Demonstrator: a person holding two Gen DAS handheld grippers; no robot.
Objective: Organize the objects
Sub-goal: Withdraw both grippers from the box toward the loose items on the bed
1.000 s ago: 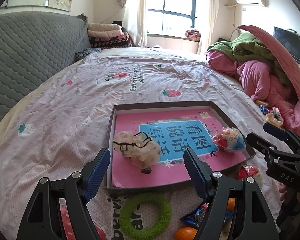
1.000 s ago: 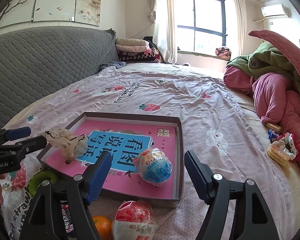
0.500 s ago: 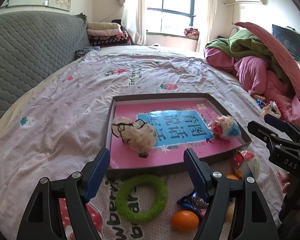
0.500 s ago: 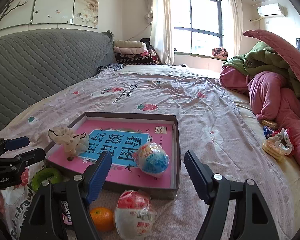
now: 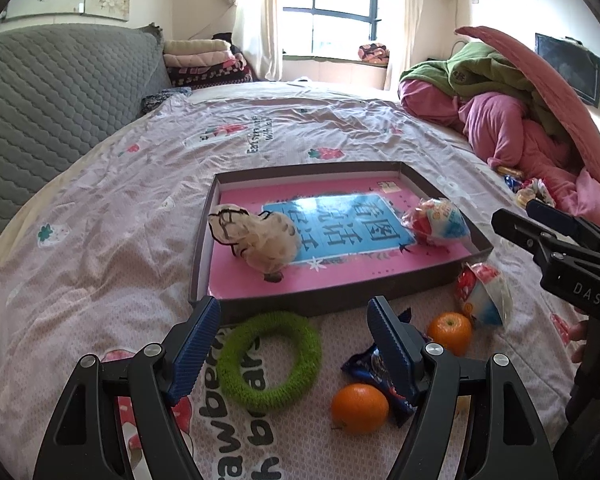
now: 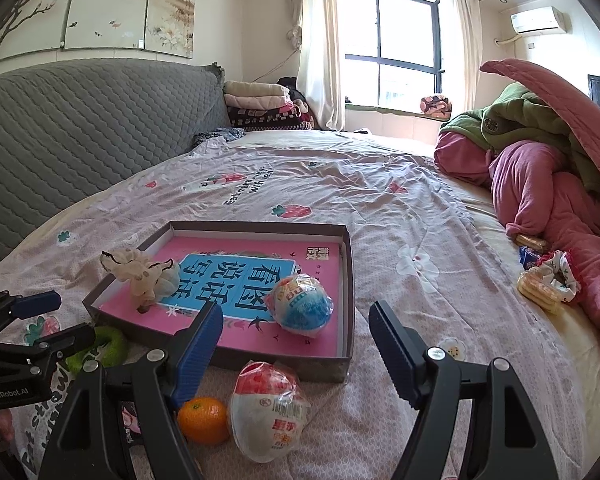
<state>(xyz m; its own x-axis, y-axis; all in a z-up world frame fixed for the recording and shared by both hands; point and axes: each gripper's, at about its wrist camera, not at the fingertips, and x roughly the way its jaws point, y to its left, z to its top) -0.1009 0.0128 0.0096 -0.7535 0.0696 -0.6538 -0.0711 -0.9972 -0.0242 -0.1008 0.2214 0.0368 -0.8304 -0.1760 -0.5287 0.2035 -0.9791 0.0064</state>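
A shallow cardboard tray (image 5: 260, 312) with a pink and blue printed floor is lying at the middle of both views on the strawberry-print bedsheet (image 5: 100, 240), serving as the collecting place. Two things are already sitting inside it: a cream scrunchie (image 5: 256, 236) at its left side and a blue-and-white wrapped snack ball (image 5: 438, 222) at its right.

The left gripper (image 5: 294, 338) is hovering with its jaws spread wide and nothing between them, low in the frame, framing a green ring (image 5: 270, 360) that is lying just in front of the tray's near wall; that looks like its likely pick. Right of the ring, two oranges (image 5: 360, 408) are resting beside a dark blue snack packet (image 5: 366, 364), all outside the tray.

The right gripper (image 6: 296, 342) is likewise gaping and carrying nothing, poised above a red-and-white wrapped snack ball (image 6: 270, 414) touching one orange (image 6: 203, 420) at the bottom of its view, probably its target. At the right edge, biscuits (image 6: 538, 290) and a floral scrunchie (image 6: 562, 270) are lying well apart, against the pink quilt (image 6: 540, 184).
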